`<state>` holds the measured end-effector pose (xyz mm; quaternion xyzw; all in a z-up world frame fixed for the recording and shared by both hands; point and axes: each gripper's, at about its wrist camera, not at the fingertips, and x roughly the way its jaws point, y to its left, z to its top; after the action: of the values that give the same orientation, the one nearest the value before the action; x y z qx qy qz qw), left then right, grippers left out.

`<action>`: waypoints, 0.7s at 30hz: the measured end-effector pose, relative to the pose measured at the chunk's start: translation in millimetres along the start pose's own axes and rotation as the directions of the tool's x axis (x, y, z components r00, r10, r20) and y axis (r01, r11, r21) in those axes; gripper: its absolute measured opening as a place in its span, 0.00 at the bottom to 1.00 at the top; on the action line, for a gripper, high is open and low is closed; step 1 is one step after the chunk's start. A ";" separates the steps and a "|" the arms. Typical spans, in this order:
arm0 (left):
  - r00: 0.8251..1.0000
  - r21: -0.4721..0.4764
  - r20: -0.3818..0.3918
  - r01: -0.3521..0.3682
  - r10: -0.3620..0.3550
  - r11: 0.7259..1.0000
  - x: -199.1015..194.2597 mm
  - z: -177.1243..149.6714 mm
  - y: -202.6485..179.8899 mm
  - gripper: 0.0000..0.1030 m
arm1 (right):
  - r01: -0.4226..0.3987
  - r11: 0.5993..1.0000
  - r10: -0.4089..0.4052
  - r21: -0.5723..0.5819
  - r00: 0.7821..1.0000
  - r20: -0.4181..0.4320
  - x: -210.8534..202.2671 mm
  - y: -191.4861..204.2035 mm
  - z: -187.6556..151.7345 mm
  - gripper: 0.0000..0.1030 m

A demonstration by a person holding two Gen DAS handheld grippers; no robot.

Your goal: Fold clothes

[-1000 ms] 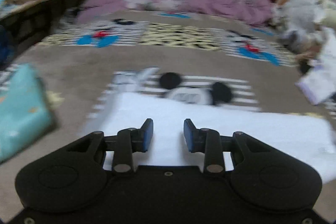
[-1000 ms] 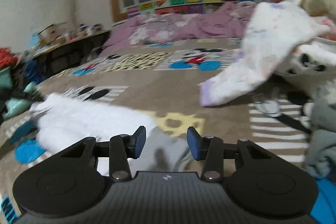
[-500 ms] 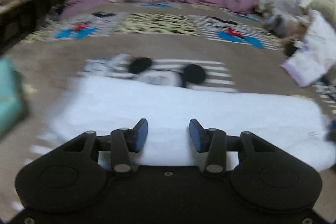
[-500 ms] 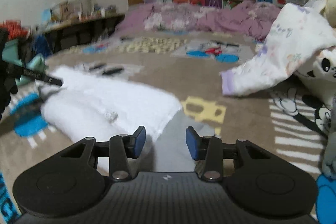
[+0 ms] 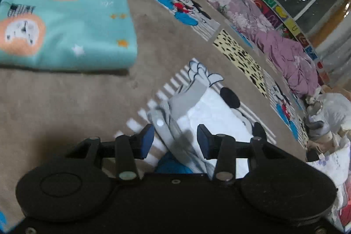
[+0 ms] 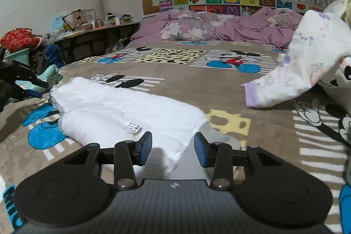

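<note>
The left gripper (image 5: 175,142) stands parted over one end of the white garment (image 5: 210,117), its pads clear of the cloth as far as the tilted view shows. The right gripper (image 6: 173,149) is likewise released above the garment's (image 6: 122,111) near corner, at lower centre of its frame. A folded teal shirt (image 5: 65,21) lies upper left on the brown blanket (image 5: 72,102).

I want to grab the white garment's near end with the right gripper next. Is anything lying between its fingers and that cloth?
Nothing visible is in the way. The right gripper hangs open just over the near edge of the white garment, with only the cartoon-print blanket underneath.
</note>
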<state>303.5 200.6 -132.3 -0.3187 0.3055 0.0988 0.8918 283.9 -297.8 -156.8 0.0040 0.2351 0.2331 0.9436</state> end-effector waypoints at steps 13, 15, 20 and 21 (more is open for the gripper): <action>0.992 0.063 0.080 -0.104 0.099 0.993 10.1 -9.7 -19.8 0.05 | 0.008 1.000 -0.008 0.016 0.999 -0.033 8.3 -1.9 -4.4 0.43; 0.990 0.072 0.063 -0.134 0.130 0.988 15.7 -9.7 -16.9 0.05 | 0.012 0.999 -0.010 0.032 0.999 -0.047 11.3 -4.6 -5.6 0.44; 0.984 0.074 0.063 -0.171 0.166 0.983 11.7 -10.8 -8.7 0.52 | 0.014 0.999 -0.012 0.035 0.999 -0.043 10.1 -5.0 -6.1 0.44; 0.984 0.065 0.079 -0.163 0.158 0.984 4.1 -11.4 -6.7 0.55 | 0.012 0.999 -0.010 0.040 0.999 -0.043 10.3 -6.0 -5.8 0.44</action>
<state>303.7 188.2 -138.4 -0.2570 0.3008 0.1710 0.9023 291.9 -299.3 -167.2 0.0167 0.2600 0.2230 0.9394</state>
